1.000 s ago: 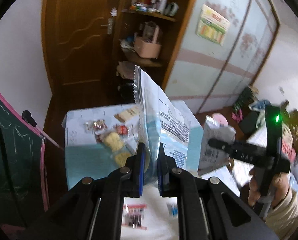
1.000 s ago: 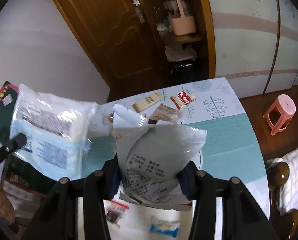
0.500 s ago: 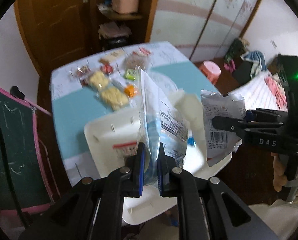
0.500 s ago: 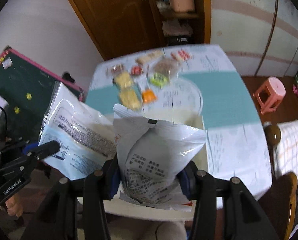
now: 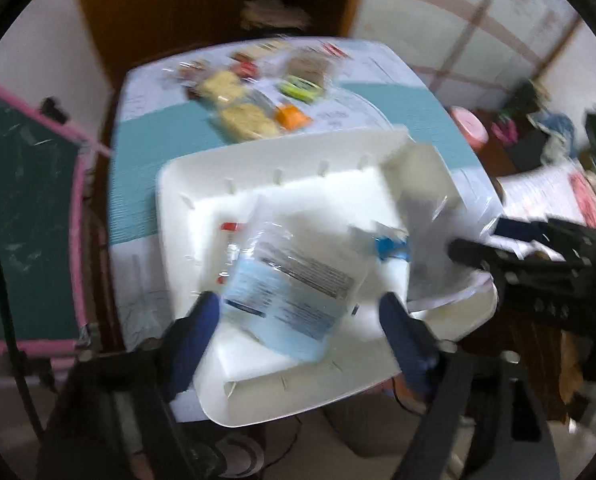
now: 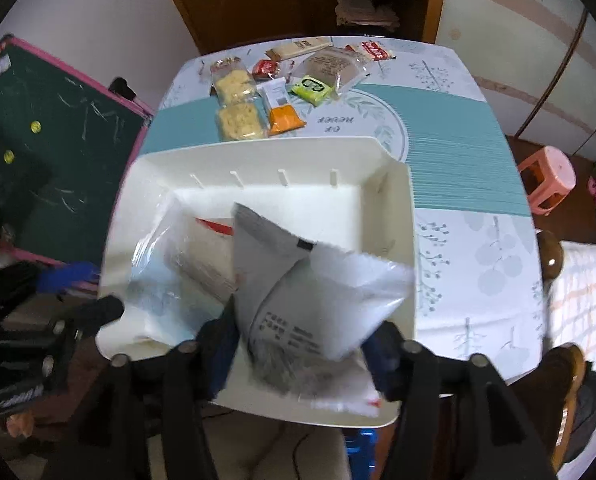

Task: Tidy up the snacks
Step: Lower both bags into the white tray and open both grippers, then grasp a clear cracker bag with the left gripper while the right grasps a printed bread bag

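Now the left gripper (image 5: 299, 320) stood spread wide, its blue-and-white snack bag (image 5: 294, 280) lying loose between the fingers inside the white bin (image 5: 258, 168). Beside it, the right gripper (image 6: 301, 344) clenched a grey-white snack bag (image 6: 309, 292) over the bin on the counter (image 6: 457, 128).

Right gripper (image 6: 301, 340) at lower centre, jaws closed on a grey-white snack bag (image 6: 317, 300) over the white bin (image 6: 266, 156). Pale blue bag (image 6: 170, 280) lies in the bin's left half. Left gripper (image 6: 74, 292) at left edge, jaws spread. Small snack packs (image 6: 282, 80) clustered on the counter (image 6: 449, 128), upper centre.
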The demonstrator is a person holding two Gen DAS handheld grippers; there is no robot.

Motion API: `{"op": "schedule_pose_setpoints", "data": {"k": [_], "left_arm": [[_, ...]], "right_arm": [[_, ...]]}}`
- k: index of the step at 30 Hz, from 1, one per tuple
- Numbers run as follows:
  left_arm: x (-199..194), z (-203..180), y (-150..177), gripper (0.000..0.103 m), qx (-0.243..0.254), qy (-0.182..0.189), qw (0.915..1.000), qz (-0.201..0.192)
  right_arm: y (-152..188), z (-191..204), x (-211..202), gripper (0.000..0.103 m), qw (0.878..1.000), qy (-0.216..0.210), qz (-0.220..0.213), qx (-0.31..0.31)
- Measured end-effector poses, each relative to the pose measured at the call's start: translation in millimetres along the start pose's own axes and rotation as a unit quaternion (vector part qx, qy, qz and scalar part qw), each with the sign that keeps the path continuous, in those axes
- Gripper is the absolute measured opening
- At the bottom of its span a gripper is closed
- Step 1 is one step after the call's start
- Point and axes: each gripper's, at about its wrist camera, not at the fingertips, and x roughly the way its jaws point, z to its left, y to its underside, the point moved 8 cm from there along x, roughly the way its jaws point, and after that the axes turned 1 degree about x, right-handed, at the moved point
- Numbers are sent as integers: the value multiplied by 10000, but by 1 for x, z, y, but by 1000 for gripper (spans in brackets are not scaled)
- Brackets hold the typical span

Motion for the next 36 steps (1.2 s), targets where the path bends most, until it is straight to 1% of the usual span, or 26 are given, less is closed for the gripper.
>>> {"op": "schedule_pose_setpoints", "data": {"k": [2,3,6,9,15,17,21,27,32,36], "left_arm": [[-8,0,2,82,-154,-15,9998,-87],[-12,1,3,82,-246,-31,9996,-132],[-20,4,5,82,-365,-212,9989,-217],[-26,8,6,82,-493,-432,9974,-292],[-33,4,7,82,-695,-485,9953,-459],[-33,1,6,82,-696,-501,9950,-503],[-31,-8,3,82,-655,-583,9953,-416],[-35,-28,-11,82,-558,-619,9951,-531],[-46,-36,-20,82,-481,-765,9939,-637],[-56,-33,-25,82,-551,-831,9927,-681]], "right_arm": [[1,-1,-4,69,10000,48,-32,-71],[2,0,-7,73,9999,13,-74,-114],[4,3,-15,81,9996,-136,-129,-231],[8,8,-21,81,9988,-216,-122,-414],[16,13,-33,81,9966,-301,-192,-747],[17,13,-36,81,9957,-275,-215,-853],[18,9,-42,81,9939,-207,-330,-1035],[19,-3,-52,81,9915,-142,-476,-1202],[18,-16,-63,81,9897,-64,-713,-1237],[16,-22,-71,81,9880,-188,-899,-1238]]}}
